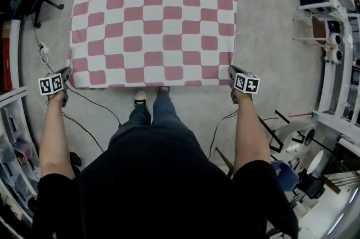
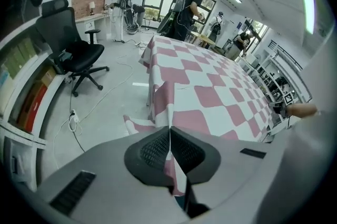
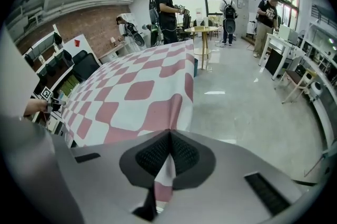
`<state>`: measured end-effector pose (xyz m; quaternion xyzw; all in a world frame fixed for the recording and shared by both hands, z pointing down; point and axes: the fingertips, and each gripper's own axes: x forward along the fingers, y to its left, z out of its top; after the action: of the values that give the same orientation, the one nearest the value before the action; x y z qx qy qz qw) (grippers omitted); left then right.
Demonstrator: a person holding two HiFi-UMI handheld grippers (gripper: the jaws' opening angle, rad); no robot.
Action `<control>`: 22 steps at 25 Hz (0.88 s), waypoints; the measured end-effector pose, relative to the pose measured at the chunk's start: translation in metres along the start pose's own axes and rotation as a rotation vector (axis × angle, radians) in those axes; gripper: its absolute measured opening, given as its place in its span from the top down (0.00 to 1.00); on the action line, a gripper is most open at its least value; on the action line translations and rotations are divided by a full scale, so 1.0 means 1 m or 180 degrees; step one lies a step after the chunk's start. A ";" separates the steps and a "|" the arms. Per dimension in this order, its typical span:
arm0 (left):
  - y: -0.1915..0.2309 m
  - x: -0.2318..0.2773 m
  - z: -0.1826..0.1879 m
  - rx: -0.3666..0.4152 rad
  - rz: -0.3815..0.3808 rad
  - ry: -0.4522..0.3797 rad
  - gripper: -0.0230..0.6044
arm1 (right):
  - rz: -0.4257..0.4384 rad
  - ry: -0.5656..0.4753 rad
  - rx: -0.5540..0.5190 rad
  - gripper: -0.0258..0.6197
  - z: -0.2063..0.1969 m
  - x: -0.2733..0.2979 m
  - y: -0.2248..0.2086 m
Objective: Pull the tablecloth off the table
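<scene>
The left claw (image 1: 66,79) and right claw (image 1: 231,77) each clamp a near corner of the checked tablecloth (image 1: 152,24). It lies spread over the whole bench, so the pull itself remains.

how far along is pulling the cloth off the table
Done: the left tool and right tool are each shut on a near corner of the cloth. In hand: that two-corner grip, with fabric pinched between the jaws. Left: the whole pull; the cloth lies spread flat, none of it drawn off yet.
</scene>
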<state>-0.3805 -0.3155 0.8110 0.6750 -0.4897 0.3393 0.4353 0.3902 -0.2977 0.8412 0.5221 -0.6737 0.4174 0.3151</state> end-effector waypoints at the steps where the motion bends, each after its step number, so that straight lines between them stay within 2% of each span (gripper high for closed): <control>1: -0.004 0.000 0.000 -0.0032 -0.0032 -0.0032 0.93 | -0.0017 -0.0030 -0.0004 0.91 0.000 -0.004 -0.002; 11: -0.032 -0.031 0.021 -0.0270 -0.0415 -0.0568 0.93 | -0.0077 -0.0537 0.0014 0.92 0.015 -0.029 0.015; 15: -0.054 -0.050 0.037 -0.0154 -0.0605 -0.0772 0.93 | -0.0053 -0.0731 0.0095 0.92 0.022 -0.041 0.025; 22: -0.100 -0.093 0.066 0.0167 -0.1173 -0.1166 0.93 | 0.0044 -0.0981 0.0098 0.92 0.029 -0.068 0.055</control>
<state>-0.3096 -0.3276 0.6774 0.8140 -0.4202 0.1389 0.3762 0.3550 -0.2879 0.7570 0.5801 -0.7112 0.3448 0.1971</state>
